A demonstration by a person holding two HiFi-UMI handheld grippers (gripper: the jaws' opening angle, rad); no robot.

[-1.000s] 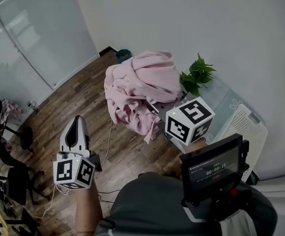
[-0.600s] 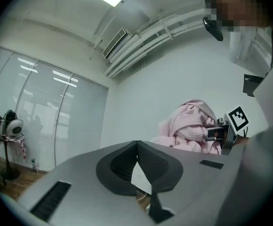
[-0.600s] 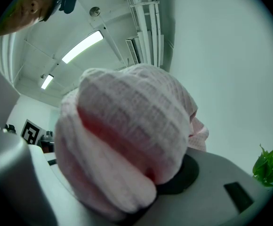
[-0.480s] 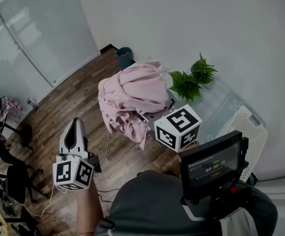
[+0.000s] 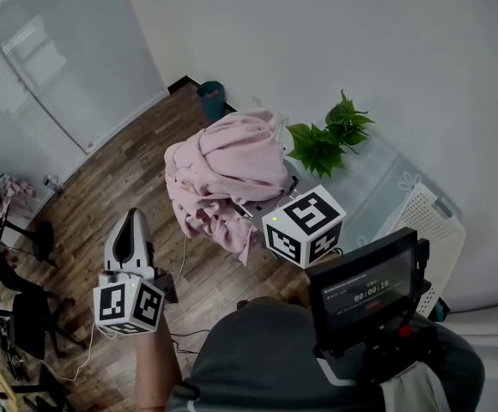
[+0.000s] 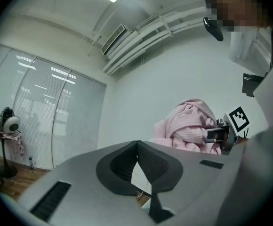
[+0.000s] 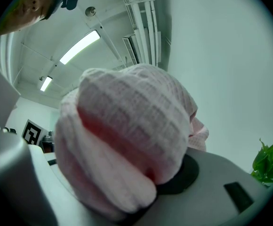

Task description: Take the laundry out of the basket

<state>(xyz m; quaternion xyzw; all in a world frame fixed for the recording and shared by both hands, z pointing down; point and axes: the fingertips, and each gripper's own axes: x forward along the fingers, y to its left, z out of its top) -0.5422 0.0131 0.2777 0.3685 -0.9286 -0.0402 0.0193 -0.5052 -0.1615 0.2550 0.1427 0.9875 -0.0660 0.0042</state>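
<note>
Holding the pink knit laundry (image 5: 227, 166) up in the air, the right claw (image 7: 127, 192) is pinching a thick fold of it. In the right gripper view the ribbed cloth bulges out between the two jaws and covers most of one dark pad. From the head view the bundle hangs in front of the person, over the wooden floor (image 5: 137, 187), with loose ends trailing below. It sits just beside the corner of the glass counter (image 5: 378, 178), where a plant (image 5: 326, 136) stands.

What looks like the basket (image 5: 434, 226), white and perforated, lies well apart to the right, partly behind the screen on the person's chest. No pink cloth shows in the part of it that is visible.

The left claw (image 6: 137, 147) is held low on the other side, near the floor side of the scene. Its pads are pressed together at the tips with nothing between them, and it is not touching the cloth.

The lifting-out step appears done for this piece, and carrying it to a resting place is the step in hand. The next move likely calls for lowering the bundle onto a clear surface and spreading the right jaws only once its weight is supported. The dangling ends could catch on the counter edge.
</note>
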